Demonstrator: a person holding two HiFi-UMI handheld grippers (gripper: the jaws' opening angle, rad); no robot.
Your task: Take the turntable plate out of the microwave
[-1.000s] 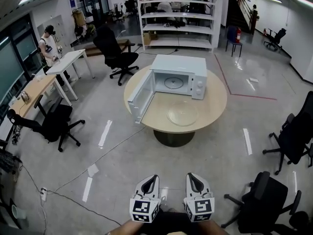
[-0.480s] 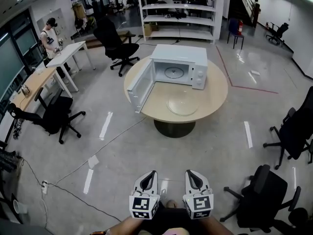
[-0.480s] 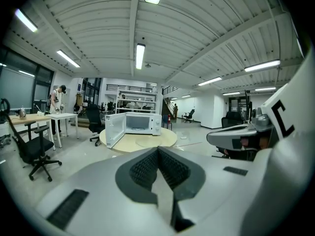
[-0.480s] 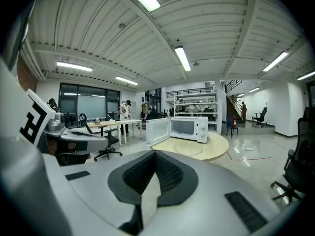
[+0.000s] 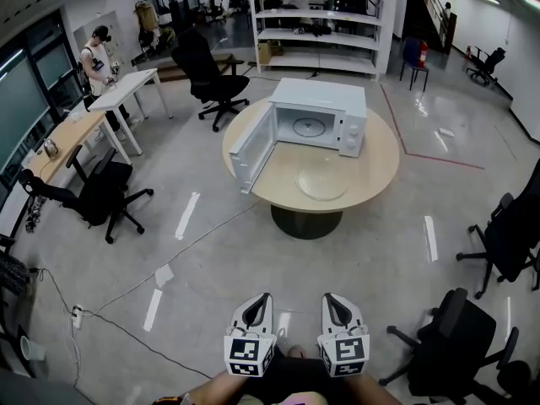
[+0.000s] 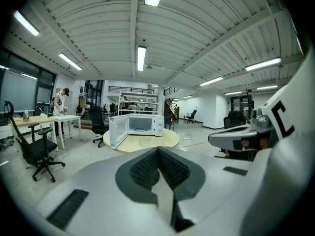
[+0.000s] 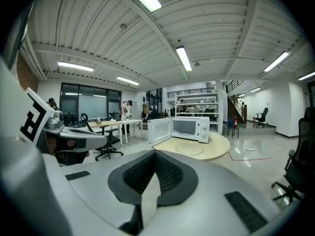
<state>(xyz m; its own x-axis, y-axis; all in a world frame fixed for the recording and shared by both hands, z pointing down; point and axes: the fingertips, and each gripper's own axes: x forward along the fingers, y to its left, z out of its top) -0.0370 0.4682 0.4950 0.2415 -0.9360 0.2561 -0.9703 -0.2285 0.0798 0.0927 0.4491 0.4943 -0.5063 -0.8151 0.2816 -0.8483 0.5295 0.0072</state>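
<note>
Turntable plate [image 5: 321, 183] is lying on the table [image 5: 376, 172] before the open microwave [image 5: 325, 115], upper centre of frame; left gripper [image 5: 261, 300] and right gripper [image 5: 331, 300], both pressed together, empty, are hovering well below it, equally far

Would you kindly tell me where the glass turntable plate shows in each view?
Head view: turntable plate upper centre, on the round table.
Left gripper view: plate near the centre.
Right gripper view: plate right of centre.
Shared landmark: the open microwave behind it.
</note>
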